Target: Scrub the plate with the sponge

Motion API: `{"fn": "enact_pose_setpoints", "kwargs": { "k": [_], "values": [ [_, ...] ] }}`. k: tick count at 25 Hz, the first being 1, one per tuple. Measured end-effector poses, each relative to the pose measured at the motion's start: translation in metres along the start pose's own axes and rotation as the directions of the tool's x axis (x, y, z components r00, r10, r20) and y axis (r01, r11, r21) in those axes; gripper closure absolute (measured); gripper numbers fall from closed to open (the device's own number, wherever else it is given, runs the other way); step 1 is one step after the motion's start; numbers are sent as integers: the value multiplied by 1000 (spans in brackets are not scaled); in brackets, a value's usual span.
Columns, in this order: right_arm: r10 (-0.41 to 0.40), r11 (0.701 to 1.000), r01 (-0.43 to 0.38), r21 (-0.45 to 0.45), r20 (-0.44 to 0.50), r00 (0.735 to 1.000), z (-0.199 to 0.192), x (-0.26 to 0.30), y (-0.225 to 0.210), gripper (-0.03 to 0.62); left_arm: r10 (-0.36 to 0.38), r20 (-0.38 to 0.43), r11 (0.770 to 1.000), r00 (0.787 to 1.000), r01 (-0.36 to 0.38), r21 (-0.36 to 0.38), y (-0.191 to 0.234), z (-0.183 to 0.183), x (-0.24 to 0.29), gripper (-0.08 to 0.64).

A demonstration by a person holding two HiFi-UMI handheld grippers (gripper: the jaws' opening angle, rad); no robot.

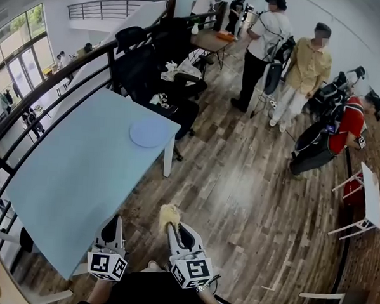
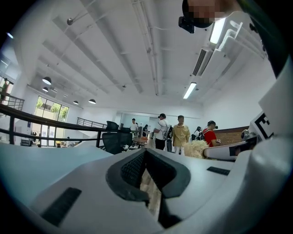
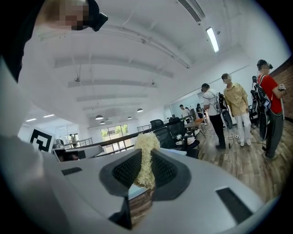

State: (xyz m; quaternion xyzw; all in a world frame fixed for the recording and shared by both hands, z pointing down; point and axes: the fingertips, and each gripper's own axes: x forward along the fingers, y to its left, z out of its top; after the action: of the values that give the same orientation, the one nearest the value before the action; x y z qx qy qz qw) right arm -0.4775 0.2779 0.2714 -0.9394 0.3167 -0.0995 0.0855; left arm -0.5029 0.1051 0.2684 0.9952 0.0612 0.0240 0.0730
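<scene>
The right gripper [image 1: 172, 228] pinches the sponge [image 1: 169, 212], which looks soft and light, by one end; the left gripper [image 1: 114, 225] is closed, empty.

Open tabletop [image 1: 81, 168] beside plate [image 1: 149, 133], apparently.

Lower half of the sponge [image 3: 146, 145] vanishes between the jaws of the right gripper [image 3: 143, 157], the person's forearm [image 1: 98, 294] runs off the head view's bottom edge, and clutter [image 1: 226, 36] on the far desk [image 1: 208, 42] is too small to name.
</scene>
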Motion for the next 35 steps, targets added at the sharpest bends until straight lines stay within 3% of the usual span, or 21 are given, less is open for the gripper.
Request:
{"fn": "enact_pose_setpoints", "kwargs": {
  "k": [15, 23, 35],
  "values": [
    [72, 997, -72, 3, -41, 997, 23, 97, -63, 528, 83, -11, 996, 996, -83, -15, 22, 5, 98, 557],
    [107, 994, -106, 9, -41, 993, 48, 133, -117, 528, 118, 1, 993, 993, -118, -22, 2, 12, 160, 557],
    [191, 982, -190, 13, -44, 981, 67, 178, -195, 528, 234, 9, 971, 972, -233, -58, -20, 1, 229, 557]
  ]
}}
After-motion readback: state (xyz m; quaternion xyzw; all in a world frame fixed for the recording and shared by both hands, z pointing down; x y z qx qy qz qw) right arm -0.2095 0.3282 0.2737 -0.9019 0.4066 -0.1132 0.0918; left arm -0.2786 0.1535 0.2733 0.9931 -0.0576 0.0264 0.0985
